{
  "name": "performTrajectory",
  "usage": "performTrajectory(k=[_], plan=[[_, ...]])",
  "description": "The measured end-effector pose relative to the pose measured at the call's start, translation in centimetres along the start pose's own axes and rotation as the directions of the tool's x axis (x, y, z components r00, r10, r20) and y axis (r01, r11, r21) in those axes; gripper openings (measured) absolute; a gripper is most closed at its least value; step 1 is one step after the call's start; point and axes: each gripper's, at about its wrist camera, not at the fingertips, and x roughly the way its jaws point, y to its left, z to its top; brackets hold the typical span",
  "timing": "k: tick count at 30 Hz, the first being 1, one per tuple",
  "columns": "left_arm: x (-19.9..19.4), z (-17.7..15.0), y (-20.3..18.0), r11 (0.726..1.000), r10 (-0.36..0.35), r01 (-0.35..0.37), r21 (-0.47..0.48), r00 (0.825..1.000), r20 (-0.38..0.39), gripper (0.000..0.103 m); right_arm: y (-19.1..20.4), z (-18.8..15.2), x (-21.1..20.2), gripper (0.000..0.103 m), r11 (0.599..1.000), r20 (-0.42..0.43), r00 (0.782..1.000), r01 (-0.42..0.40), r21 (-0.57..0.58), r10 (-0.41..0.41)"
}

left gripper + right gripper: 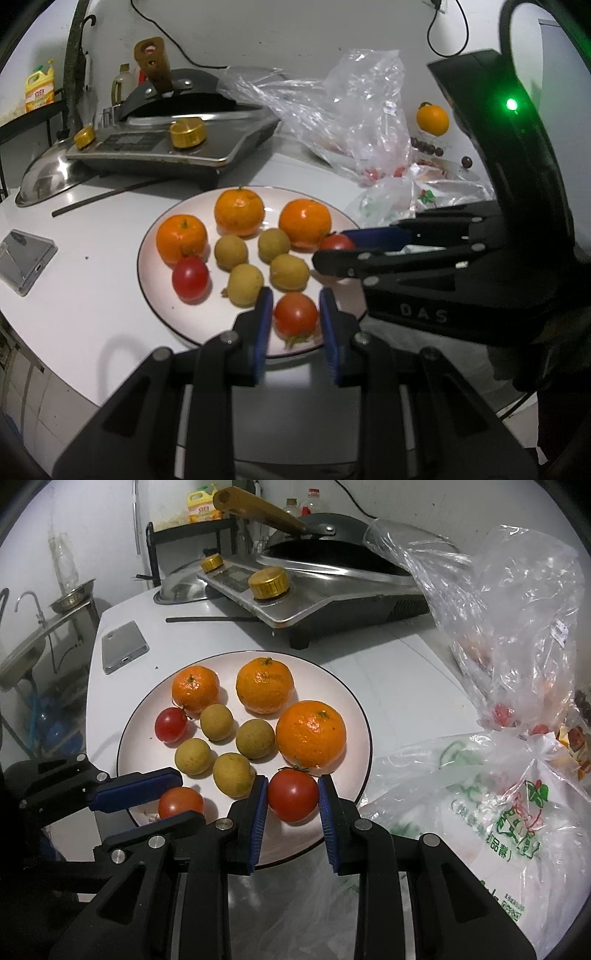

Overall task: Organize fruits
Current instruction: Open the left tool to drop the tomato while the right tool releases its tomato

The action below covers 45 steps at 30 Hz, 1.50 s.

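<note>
Each gripper pinches a small tomato over the near edge of the plate (364, 716) on the bench: the left gripper (295, 314) on one tomato (295, 315), the right gripper (293, 799) on another (293, 799), likely to set them beside the oranges (311, 734) and sorted longans (255, 738)

Oranges (265, 685) behind longans (255, 738) on plate (343, 690); stove (332, 602) beyond; bags (491, 805) right.

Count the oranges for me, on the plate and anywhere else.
4. Three sit along the plate's far side: left, middle, right. A fourth lies off the plate behind the plastic bags, which may hide more.
</note>
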Motion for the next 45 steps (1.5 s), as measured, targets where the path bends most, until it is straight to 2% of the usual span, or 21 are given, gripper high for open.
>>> performTrajectory(k=[22,45], plan=[[-0.7,-0.1,-0.3,1.0,0.005,-0.005,0.006,1.0,0.0,0.028,0.1,-0.1,-0.6,0.031,1.0,0.003,1.0,-0.008,0.026,0.008],[-1.1,-0.1,0.8,0.997,0.08,-0.08,0.005,0.997,-0.003,0.028,-0.6,-0.6,-1.9,0.031,0.999,0.034,0.999,-0.019,0.046,0.018]])
